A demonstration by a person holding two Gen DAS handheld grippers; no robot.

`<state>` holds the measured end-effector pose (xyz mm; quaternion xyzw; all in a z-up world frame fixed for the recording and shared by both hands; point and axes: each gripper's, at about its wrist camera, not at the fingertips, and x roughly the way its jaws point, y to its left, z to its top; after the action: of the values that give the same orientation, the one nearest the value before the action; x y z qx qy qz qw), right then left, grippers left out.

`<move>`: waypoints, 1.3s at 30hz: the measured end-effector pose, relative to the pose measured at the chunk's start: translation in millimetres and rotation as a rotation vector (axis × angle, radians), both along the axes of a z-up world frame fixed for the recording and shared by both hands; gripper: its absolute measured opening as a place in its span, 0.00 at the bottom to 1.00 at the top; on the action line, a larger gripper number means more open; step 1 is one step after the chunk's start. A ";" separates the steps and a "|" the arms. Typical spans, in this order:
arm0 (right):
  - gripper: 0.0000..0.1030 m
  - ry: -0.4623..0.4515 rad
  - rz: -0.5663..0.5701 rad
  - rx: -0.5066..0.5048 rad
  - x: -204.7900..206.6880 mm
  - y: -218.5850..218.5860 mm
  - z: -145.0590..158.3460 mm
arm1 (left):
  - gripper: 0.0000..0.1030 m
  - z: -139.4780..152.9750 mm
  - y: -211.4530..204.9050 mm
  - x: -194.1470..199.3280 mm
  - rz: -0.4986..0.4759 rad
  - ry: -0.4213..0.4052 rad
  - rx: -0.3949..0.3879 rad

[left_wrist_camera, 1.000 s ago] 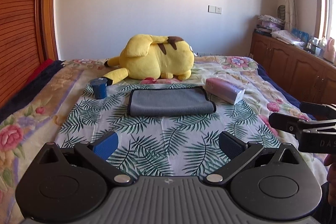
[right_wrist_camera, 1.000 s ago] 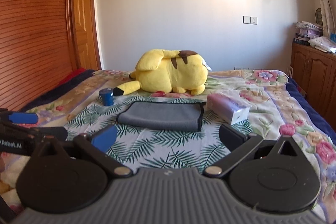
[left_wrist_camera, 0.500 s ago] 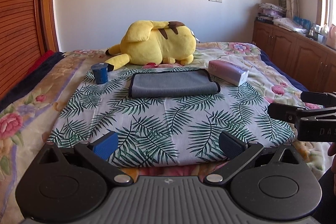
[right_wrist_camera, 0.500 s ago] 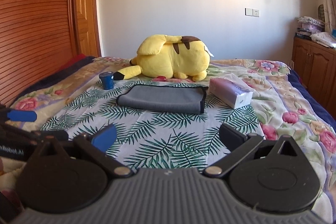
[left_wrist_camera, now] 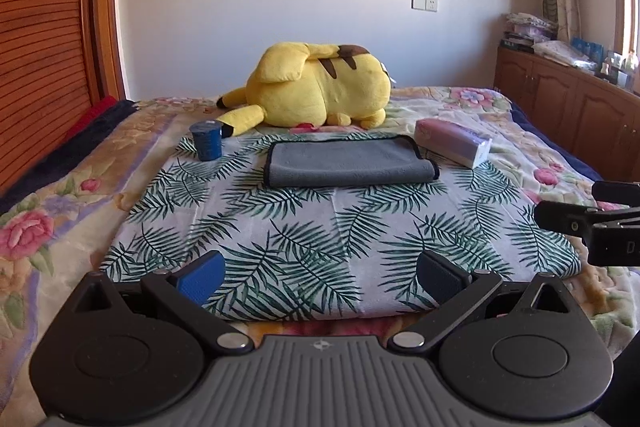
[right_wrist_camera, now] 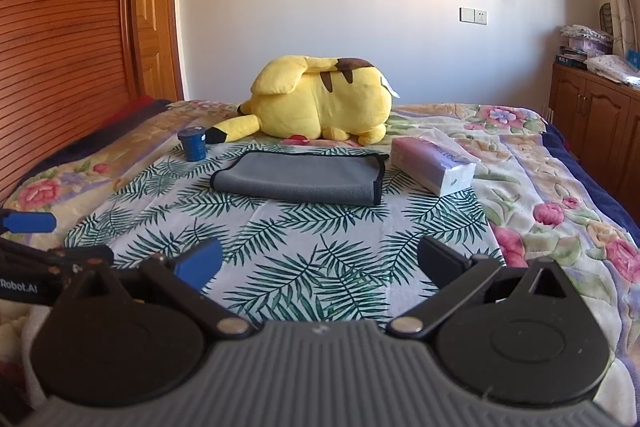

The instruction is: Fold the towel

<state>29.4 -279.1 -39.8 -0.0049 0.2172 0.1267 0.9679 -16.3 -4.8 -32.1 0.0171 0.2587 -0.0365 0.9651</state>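
Observation:
A grey towel with dark trim lies folded flat on a palm-leaf cloth on the bed; it also shows in the right wrist view. My left gripper is open and empty, held well short of the towel near the cloth's front edge. My right gripper is open and empty, also well back from the towel. Each gripper shows at the edge of the other's view: the right one and the left one.
A yellow plush toy lies behind the towel. A blue cup stands to the towel's left and a tissue pack to its right. Wooden cabinets line the right wall, a wooden wardrobe the left.
Both grippers have pulled back from the towel and lowered; the cloth's front edge has come into view. The towel stays folded and still.

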 end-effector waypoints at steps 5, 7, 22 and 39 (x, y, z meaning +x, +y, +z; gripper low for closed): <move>1.00 -0.006 -0.002 -0.007 -0.3 -0.6 -0.5 | 0.84 2.2 0.7 -6.0 0.011 -0.038 0.012; 1.00 -0.011 -0.002 -0.008 -1.2 -1.3 -0.1 | 0.84 3.7 1.0 -7.9 0.012 -0.056 0.013; 1.00 -0.058 -0.014 0.007 -5.9 -7.3 2.9 | 0.84 13.0 4.6 -14.4 0.023 -0.124 0.000; 1.00 -0.124 -0.040 0.025 -12.6 -13.3 6.7 | 0.84 17.2 2.2 -19.7 0.017 -0.169 0.024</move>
<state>16.8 -292.4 -33.1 0.0034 0.1553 0.1097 0.9817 -36.0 -2.6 -14.9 0.0294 0.1771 -0.0235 0.9835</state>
